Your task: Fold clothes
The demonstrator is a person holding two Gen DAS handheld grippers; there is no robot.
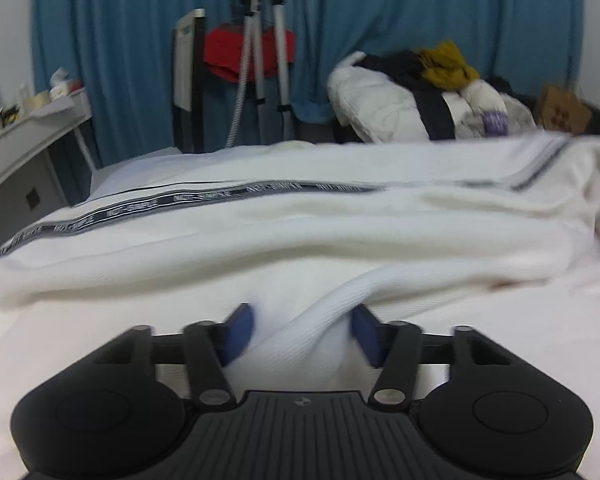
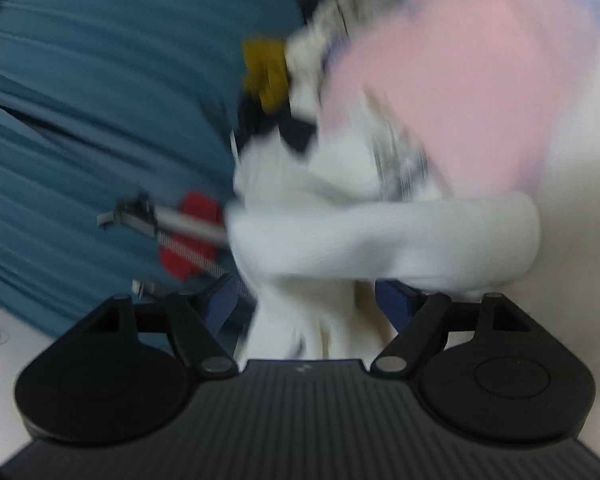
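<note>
Left tool (image 1: 302, 330) low over the bed (image 1: 100, 320), blue pads (image 1: 238, 332) spread apart, released, with a ribbed white cuff (image 1: 324, 320) of the white garment (image 1: 300, 224) passing between them; contact with the pads not clear. Garment stretched across the bed from left to right, lifted at its right end, a dark lettered stripe (image 1: 188, 204) running along its length. Beyond the bed, blue curtain (image 1: 120, 40), a silver tripod (image 1: 268, 48) with something red (image 1: 228, 56) hanging behind it, a heap of clothes (image 1: 420, 92) in white, black and mustard, a grey side surface (image 1: 28, 128) with small bottles at far left.

Right wrist view badly blurred. Right tool (image 2: 304, 300) with blue pads (image 2: 220, 300) apart, white garment (image 2: 380, 236) bunched and hanging between them; whether gripped, cannot tell. Ribbed white band of the garment lying crosswise just ahead of the pads. Past it, a large pink blur (image 2: 460, 92), the clothes heap (image 2: 300, 80) with its mustard piece, the blue curtain (image 2: 100, 100) at left, tripod (image 2: 172, 220) and red item (image 2: 188, 236) tilted sideways
</note>
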